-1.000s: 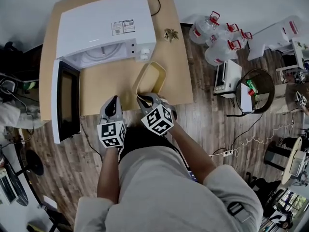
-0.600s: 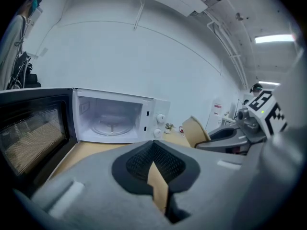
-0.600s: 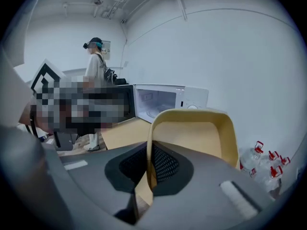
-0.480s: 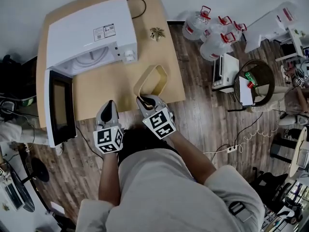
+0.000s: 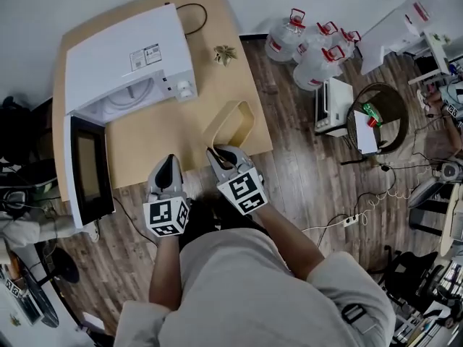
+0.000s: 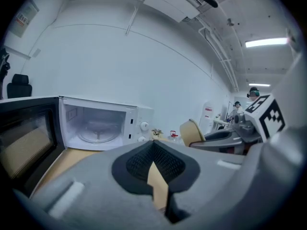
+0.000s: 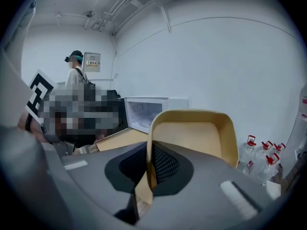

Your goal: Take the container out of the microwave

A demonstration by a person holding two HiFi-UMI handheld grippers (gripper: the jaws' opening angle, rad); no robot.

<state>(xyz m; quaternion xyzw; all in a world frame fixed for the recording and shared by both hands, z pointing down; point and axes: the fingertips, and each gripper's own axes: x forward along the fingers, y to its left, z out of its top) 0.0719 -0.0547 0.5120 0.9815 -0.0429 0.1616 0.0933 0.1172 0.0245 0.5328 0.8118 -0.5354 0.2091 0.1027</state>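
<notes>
A: So, where is the beige container (image 5: 233,125) found relative to the microwave (image 5: 126,56)?

B: It is seen outside the cavity, over the wooden surface (image 5: 155,139) near its front right corner, well apart from the microwave. Only the glass turntable is seen inside, and the door (image 5: 87,172) is swung wide open to the left.

A: And how is it held?

B: Its near short wall is clamped between the jaws of the right hand-held gripper (image 5: 219,152). The tub lies straight ahead of that gripper, and its long axis is run away from the person, slanted a little to the right. Whether its base is touching the surface cannot be told.

A: What is made of the left hand-held gripper (image 5: 169,159)?

B: It is closed to a narrow slit with nothing gripped. It is held just beside the right one, at the surface's near edge, on the side nearer the door.

A: What is the coming move judged to turn on?

B: Setting down is likely all that is left, with bare surface directly under and ahead of the tub. The door would be more easily reached by the left.
</notes>
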